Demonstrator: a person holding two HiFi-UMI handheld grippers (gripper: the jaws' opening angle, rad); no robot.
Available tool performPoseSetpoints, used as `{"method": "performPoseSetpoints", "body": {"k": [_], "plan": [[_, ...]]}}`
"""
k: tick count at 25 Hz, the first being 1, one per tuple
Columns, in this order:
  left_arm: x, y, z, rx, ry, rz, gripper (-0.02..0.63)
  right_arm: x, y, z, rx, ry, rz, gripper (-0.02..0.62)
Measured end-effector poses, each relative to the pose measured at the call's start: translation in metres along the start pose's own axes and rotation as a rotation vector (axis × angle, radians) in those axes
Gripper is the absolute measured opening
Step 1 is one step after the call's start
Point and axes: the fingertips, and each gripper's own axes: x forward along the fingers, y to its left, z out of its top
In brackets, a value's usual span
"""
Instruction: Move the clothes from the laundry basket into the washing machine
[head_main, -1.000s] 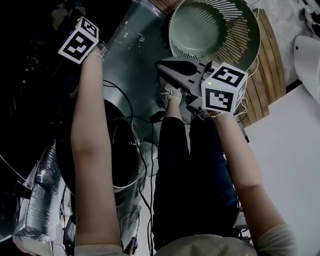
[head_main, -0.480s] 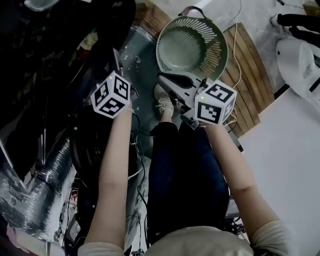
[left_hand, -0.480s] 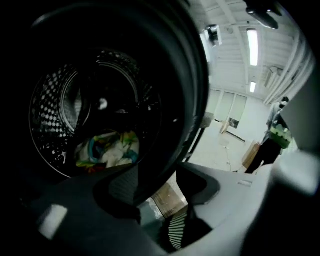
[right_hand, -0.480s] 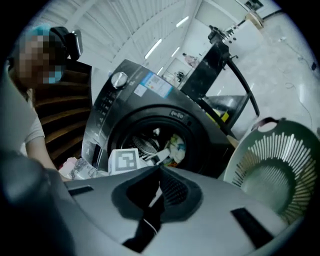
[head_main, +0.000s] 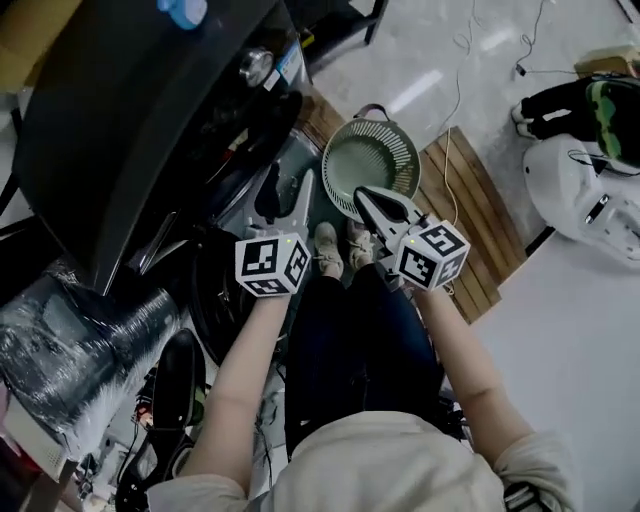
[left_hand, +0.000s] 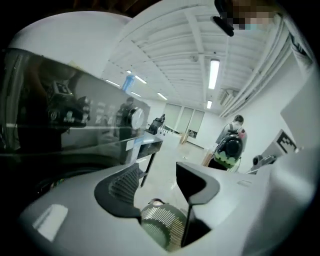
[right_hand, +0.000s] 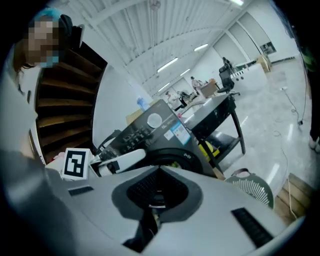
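**Both grippers up at waist height, basket on the slats**

The person stood over the laundry basket (head_main: 371, 165) w/ both forearms held out in front, one gripper in each hand.

L gripper (head_main: 288, 185): fingers (left_hand: 122, 187) stood apart and had just been opening. Nothing was caught btwn them. Through the gap, the left gripper view showed only the basket, well below.

R gripper (head_main: 365, 195): fingers (right_hand: 157, 192) were pressed together, tip to tip, w/ nothing btwn them. It hung above the basket's near rim, pointing fwd and a bit down.

The basket was round and green w/ slotted sides. It sat upright on the wooden slat platform (head_main: 480, 210), at the end nearest the washing machine (head_main: 130, 110) and just ahead of the person's shoes (head_main: 327, 250). Its ribbed inside was in plain sight.

The washing machine stood to the person's left, dark, w/ its control panel facing up. The right gripper view showed its round door opening, but too dark to tell what lay inside. Couldn't make out clothes anywhere.

A white appliance (head_main: 580, 190) stood on the floor well off to the right. Another person w/ a backpack (left_hand: 229, 147) was far down the room.
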Motion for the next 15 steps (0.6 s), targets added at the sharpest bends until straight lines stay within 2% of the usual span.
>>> {"method": "performPoseSetpoints", "body": {"k": [2, 4, 6, 9, 12, 15], "plan": [[-0.014, -0.022, 0.027, 0.005, -0.021, -0.038, 0.226, -0.014, 0.021, 0.019, -0.017, -0.004, 0.035, 0.009], [-0.028, -0.039, 0.05, 0.002, -0.03, -0.057, 0.171, -0.025, 0.044, 0.036, -0.044, -0.004, 0.075, 0.009], [-0.044, -0.053, 0.064, 0.004, -0.006, -0.074, 0.116, -0.035, 0.068, 0.049, -0.096, 0.006, 0.092, 0.009], [-0.06, -0.072, 0.077, 0.021, 0.027, -0.111, 0.079, -0.046, 0.097, 0.067, -0.173, 0.009, 0.104, 0.009], [-0.069, -0.082, 0.094, 0.022, 0.017, -0.113, 0.016, -0.052, 0.116, 0.089, -0.234, -0.013, 0.129, 0.009], [-0.087, -0.091, 0.109, 0.057, -0.002, -0.101, 0.011, -0.059, 0.132, 0.1, -0.248, -0.03, 0.139, 0.009]]}}
